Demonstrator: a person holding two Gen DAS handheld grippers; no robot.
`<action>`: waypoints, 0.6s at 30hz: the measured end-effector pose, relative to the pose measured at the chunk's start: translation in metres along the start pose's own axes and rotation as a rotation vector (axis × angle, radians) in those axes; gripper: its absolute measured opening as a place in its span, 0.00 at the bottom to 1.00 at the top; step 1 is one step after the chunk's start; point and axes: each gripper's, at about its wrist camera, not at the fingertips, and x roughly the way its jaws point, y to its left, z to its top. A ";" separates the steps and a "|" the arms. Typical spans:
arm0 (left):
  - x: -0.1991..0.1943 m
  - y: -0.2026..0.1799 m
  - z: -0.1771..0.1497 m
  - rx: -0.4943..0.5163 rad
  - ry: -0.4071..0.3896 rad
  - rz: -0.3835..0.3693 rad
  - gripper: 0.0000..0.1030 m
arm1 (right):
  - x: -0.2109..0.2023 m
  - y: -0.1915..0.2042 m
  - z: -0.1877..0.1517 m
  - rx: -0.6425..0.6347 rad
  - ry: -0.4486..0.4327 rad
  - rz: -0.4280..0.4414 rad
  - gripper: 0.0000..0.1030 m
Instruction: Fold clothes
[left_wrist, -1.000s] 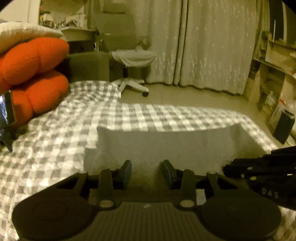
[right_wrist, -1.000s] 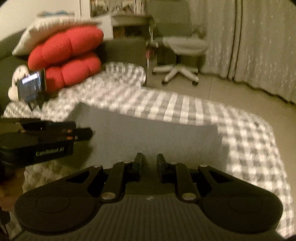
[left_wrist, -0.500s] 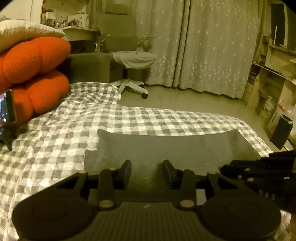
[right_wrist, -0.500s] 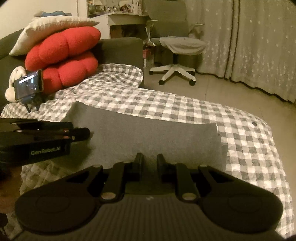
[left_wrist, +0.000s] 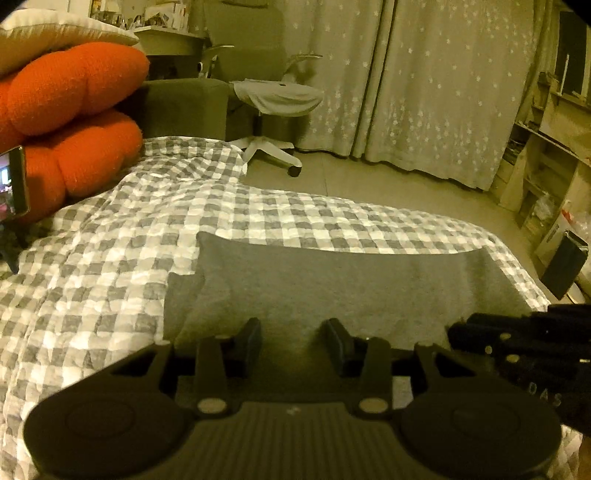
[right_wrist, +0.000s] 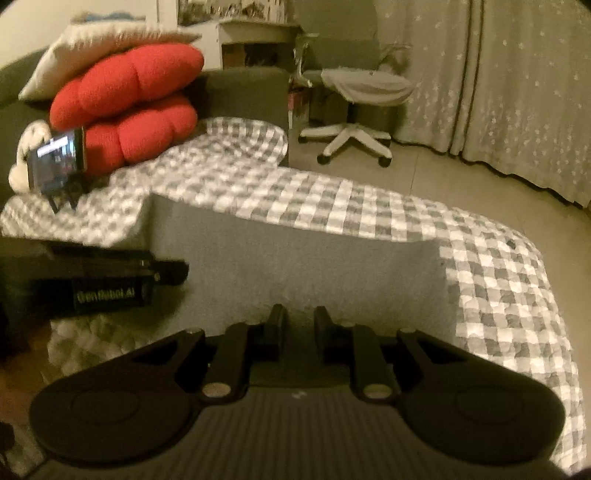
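A checkered bed (left_wrist: 110, 295) fills the frame; a grey folded garment (left_wrist: 351, 288) lies centre, long axis left to right; the left gripper (left_wrist: 293, 338), fingers partly open, and right gripper (right_wrist: 299, 326), narrowly parted, hover at its near edge, seemingly holding nothing, about equally near.
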 end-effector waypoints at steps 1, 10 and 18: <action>0.001 0.000 0.000 0.000 0.004 0.000 0.39 | 0.001 0.000 0.000 -0.002 0.006 0.001 0.21; 0.006 0.007 0.002 -0.018 0.021 -0.009 0.40 | 0.011 -0.003 -0.002 -0.003 0.049 -0.017 0.21; 0.004 0.041 0.009 -0.121 0.051 -0.062 0.39 | 0.007 -0.032 -0.003 0.088 0.056 -0.057 0.21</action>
